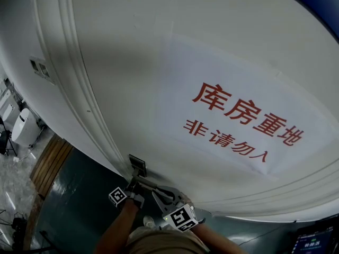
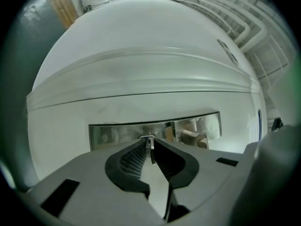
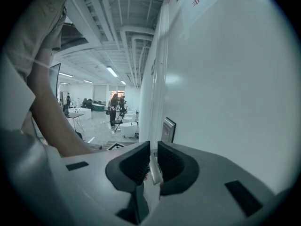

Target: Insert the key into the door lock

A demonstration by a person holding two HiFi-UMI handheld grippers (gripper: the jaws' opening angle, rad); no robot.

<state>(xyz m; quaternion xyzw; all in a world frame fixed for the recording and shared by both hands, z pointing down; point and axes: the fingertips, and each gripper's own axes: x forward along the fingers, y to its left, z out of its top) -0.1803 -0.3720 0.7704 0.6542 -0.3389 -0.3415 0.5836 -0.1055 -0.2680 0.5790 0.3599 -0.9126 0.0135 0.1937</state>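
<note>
- The door [image 1: 132, 62] blocks everything ahead; the key [image 2: 152, 153] in the left gripper [image 2: 149, 142] is already at the lock plate [image 2: 113, 134].
- The handle [image 2: 193, 136] sticks out just beside it, filling the right gripper [image 3: 153, 147].
- The floor [image 1: 79, 194] on the left is free.

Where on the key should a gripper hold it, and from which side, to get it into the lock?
The key is a thin strip standing on edge, so grip its rear end across the two broad faces, coming from behind with the tip toward the lock plate. The left gripper pinches it that way.
</note>
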